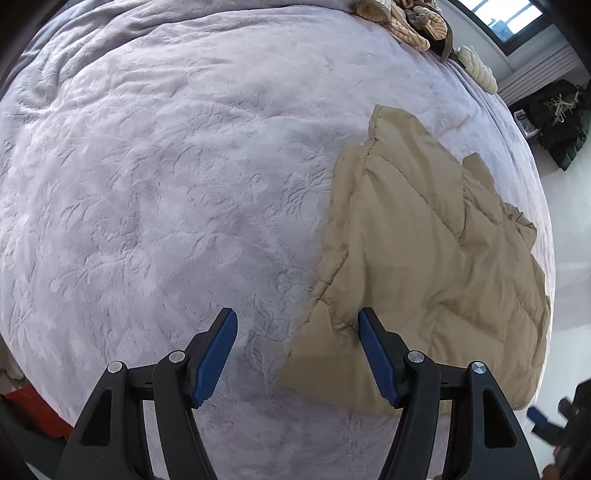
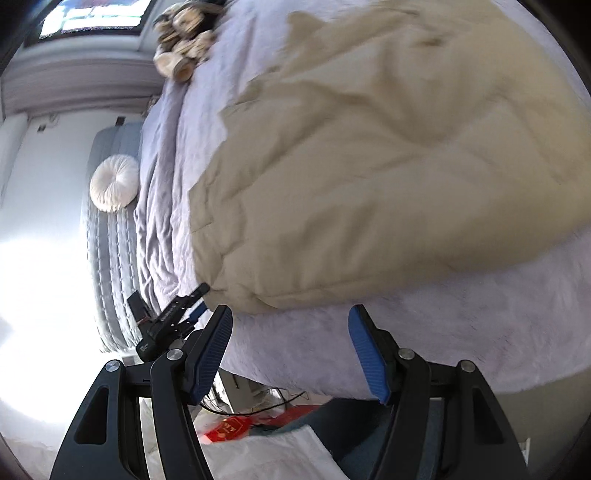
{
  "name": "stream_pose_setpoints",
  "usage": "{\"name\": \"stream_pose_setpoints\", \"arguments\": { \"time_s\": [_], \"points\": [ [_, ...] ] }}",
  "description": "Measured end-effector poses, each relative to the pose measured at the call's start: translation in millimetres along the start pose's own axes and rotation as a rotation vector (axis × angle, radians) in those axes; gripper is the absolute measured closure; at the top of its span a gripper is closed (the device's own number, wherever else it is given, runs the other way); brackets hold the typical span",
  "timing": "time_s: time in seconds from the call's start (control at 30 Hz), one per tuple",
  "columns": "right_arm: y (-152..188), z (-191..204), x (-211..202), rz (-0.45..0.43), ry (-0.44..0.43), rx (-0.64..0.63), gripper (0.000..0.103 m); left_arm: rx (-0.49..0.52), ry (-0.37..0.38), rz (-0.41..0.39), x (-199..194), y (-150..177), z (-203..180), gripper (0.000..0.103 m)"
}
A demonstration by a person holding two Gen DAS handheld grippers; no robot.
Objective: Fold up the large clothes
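Observation:
A tan quilted puffer jacket (image 1: 424, 258) lies folded on a pale lilac plush bed cover (image 1: 166, 184), toward the bed's right side. My left gripper (image 1: 297, 317) is open and empty, hovering above the cover with its right finger over the jacket's near left edge. In the right wrist view the jacket (image 2: 388, 166) fills the upper right, blurred. My right gripper (image 2: 290, 314) is open and empty, just short of the jacket's near edge above the bed's edge. The left gripper also shows in the right wrist view (image 2: 177, 314), and the right one at the left wrist view's corner (image 1: 546, 424).
A heap of cream knitted clothes (image 1: 406, 18) lies at the bed's far end, also in the right wrist view (image 2: 181, 44). A round white cushion (image 2: 114, 182) rests by the bed's side. A red packet (image 2: 229, 430) and white bags lie on the floor below the bed.

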State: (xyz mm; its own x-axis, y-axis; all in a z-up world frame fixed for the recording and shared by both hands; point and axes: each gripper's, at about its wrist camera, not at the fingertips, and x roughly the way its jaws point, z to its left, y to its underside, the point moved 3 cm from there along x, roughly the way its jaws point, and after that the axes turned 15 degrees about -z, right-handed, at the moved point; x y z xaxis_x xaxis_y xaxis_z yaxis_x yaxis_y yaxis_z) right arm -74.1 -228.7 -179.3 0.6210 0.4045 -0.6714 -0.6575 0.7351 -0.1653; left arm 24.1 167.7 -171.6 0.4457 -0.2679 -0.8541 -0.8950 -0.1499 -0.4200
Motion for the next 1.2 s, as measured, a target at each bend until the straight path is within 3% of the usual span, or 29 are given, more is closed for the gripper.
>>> {"name": "stream_pose_setpoints", "arguments": {
  "time_s": [0.13,0.3,0.47,0.53,0.63,0.83,1.07,1.13,1.2],
  "points": [
    [-3.2,27.0,13.9,-0.026,0.074,-0.141,0.034,-0.024,0.043,0.012,0.5,-2.9,5.4,0.035],
    [-9.8,57.3,22.1,-0.097,0.206,-0.322,0.035,-0.071,0.243,0.029,-2.1,-27.8,1.9,0.035],
    [-24.8,68.1,42.9,-0.127,0.272,-0.405,0.055,-0.064,0.41,0.153,35.2,-47.4,-9.5,0.035],
    [-32.4,71.2,54.7,-0.136,0.284,-0.407,0.069,-0.048,0.391,0.169,51.3,-53.0,-9.0,0.035],
    [-42.0,72.5,63.8,-0.167,0.306,-0.421,0.076,-0.019,0.417,0.178,63.1,-56.9,-11.4,0.035],
    [-64.1,61.2,80.4,-0.234,0.348,-0.437,0.077,0.079,0.433,0.185,75.7,-55.6,-21.5,0.035],
    [-70.2,37.3,120.1,-0.198,0.374,-0.421,0.077,0.112,0.538,0.255,105.0,-56.5,-32.5,0.035],
    [-70.1,31.7,125.0,-0.192,0.369,-0.422,0.077,0.108,0.574,0.282,117.0,-57.7,-36.3,0.022],
    [-70.7,27.4,127.6,-0.188,0.357,-0.417,0.077,0.115,0.603,0.303,127.9,-57.5,-43.1,0.021]
  ]
}}
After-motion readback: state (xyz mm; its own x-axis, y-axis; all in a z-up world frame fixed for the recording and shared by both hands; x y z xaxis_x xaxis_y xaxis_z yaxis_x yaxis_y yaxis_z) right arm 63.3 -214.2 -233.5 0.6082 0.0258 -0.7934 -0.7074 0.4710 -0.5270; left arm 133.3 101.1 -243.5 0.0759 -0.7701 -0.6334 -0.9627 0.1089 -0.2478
